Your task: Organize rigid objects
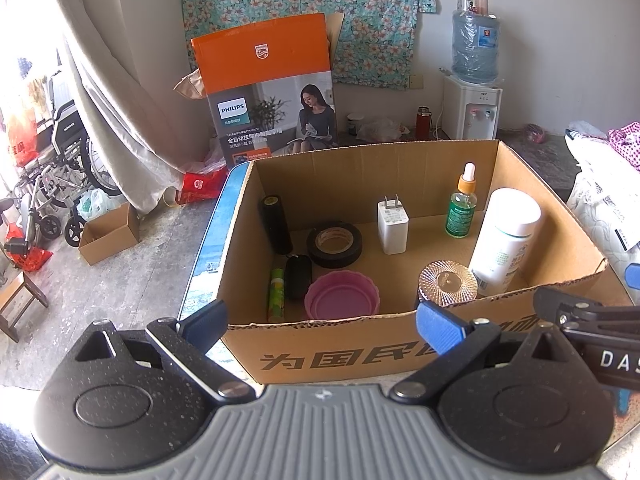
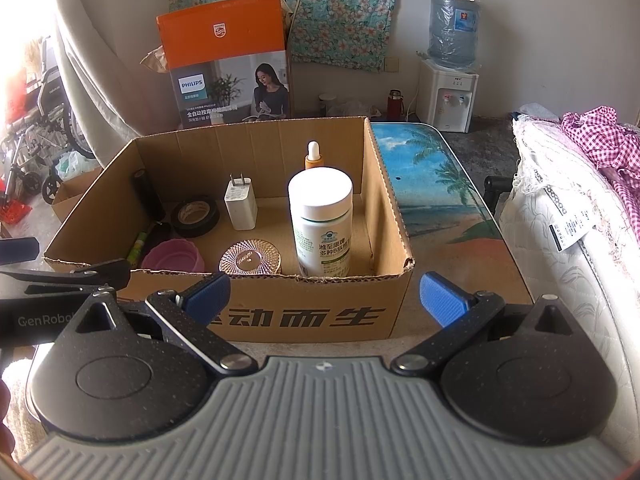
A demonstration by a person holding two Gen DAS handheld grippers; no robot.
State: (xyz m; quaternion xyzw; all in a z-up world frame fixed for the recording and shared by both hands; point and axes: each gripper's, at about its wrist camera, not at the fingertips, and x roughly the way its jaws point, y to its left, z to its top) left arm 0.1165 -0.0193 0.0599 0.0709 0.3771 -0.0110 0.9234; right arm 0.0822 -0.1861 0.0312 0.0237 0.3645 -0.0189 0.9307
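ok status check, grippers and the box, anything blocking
Left gripper open, empty; right gripper open, empty. Both short of the cardboard box. White bottle upright inside. Nothing in the way.

You have one open cardboard box in front of you. Inside it you can count one white bottle, one green dropper bottle, one white charger plug, one roll of black tape, one pink bowl, one ribbed glass lid, one black cylinder, one small green tube and one dark pouch-like item.
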